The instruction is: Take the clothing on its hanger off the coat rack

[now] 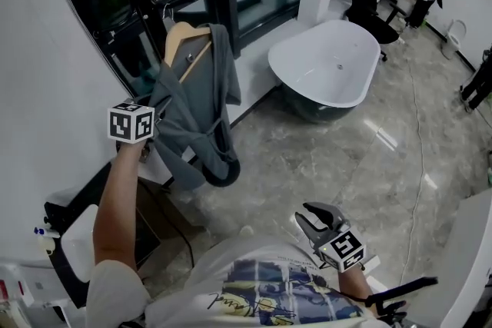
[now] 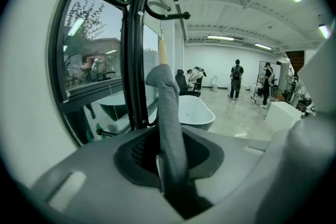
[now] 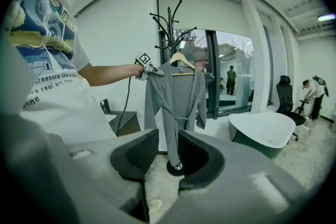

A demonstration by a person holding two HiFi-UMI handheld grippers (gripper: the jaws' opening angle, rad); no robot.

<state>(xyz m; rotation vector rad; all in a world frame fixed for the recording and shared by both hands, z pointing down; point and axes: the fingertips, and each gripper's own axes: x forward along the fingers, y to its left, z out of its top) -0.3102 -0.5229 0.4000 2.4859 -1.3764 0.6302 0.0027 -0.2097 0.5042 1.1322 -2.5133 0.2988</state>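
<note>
The left gripper (image 2: 171,157) has its jaws closed narrow on a fold of the grey soft-cloth robe (image 2: 168,107), at the shoulder, just under one end of the light wooden hanger (image 1: 184,38). The robe hangs with its long axis straight down. The hanger's hook still sits on an arm of the black metal coat rack (image 2: 137,60), above and beyond these jaws, so I judge the coming move must go upward first, then away from the pole.

The right gripper (image 3: 168,152) is low by the person's body, well apart from the robe, with its jaws wide and nothing in them.

Only the left gripper view shows the cloth inside the jaws and the hook on the arm. Only the right gripper view shows the whole robe and the rack down to its base.
</note>
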